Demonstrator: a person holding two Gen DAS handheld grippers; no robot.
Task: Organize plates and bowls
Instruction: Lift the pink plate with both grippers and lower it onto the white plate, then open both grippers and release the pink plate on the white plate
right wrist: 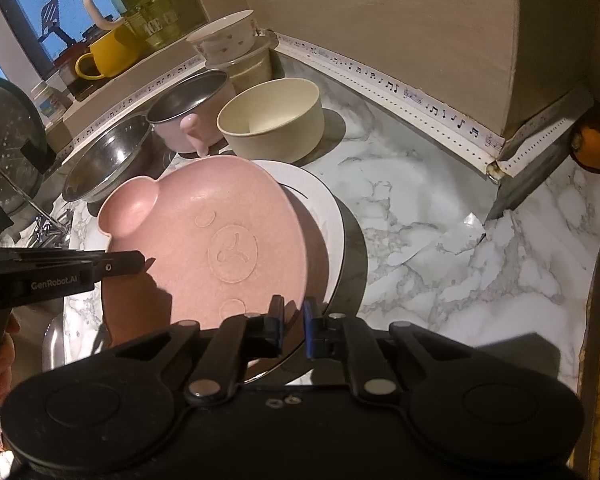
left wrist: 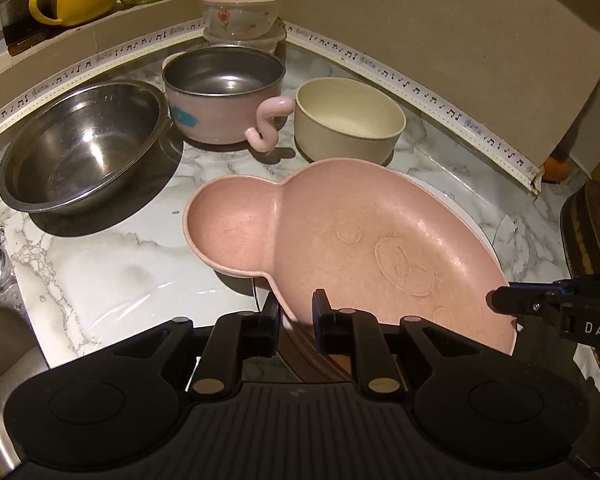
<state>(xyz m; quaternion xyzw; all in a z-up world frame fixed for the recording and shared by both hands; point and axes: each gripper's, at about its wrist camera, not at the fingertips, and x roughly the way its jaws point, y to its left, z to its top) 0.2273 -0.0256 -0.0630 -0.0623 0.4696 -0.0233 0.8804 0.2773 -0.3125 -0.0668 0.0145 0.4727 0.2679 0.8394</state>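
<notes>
Left wrist view: left gripper [left wrist: 296, 312] pinching near rim of pink bear plate [left wrist: 352, 236], tilted over white plate [right wrist: 320, 200]. Right gripper [right wrist: 291, 320] nipping rim at 4 o'clock. Looks light, stiff, smooth; grip rim only.

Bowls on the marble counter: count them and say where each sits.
4 visible: steel bowl at left, pink handled bowl beside it, cream bowl to its right, and floral bowl stacked on a lidded container in the corner. Others may be hidden.
</notes>
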